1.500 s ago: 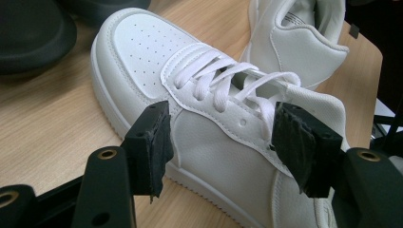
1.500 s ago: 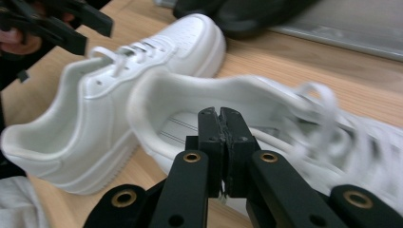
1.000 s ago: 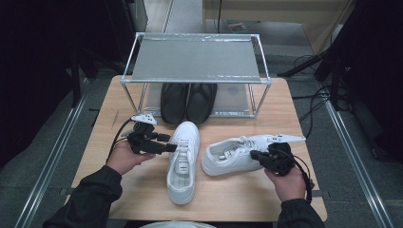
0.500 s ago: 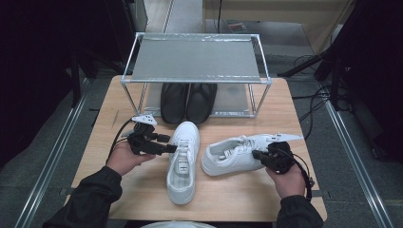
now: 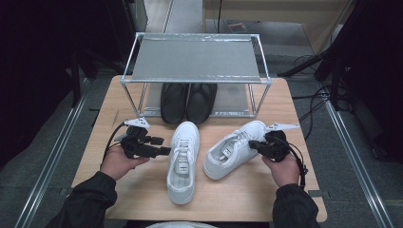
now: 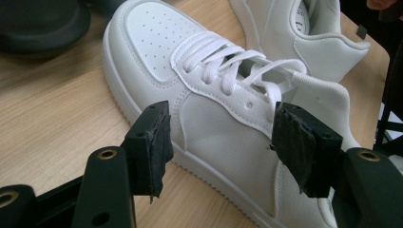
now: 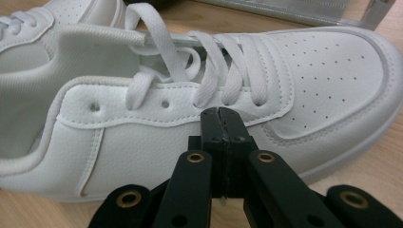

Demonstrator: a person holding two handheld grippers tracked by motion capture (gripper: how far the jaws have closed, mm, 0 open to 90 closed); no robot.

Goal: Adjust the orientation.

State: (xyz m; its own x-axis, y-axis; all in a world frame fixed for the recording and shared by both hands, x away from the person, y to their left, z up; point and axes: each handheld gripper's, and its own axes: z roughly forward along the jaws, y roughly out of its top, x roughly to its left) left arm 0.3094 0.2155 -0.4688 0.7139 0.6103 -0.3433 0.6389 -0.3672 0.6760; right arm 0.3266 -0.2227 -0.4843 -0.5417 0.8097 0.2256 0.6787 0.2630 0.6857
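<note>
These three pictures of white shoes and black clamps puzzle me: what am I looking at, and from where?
There is no robot here. A person sits at a wooden table and holds a two-jaw tool in each hand.

The high view looks down from above. The left hand-held gripper is at the left, the right hand-held gripper at the right.

The other two pictures come from small cameras riding on those tools, looking along their black jaws.

On the table lie two white sneakers. The left sneaker points away from the person; the right sneaker lies at an angle. Behind them stands a metal shoe rack with a pair of black shoes underneath.

Nothing is held. The left jaws stand open beside the left sneaker. The right jaws are shut, their tip close against the side of the right sneaker.
</note>
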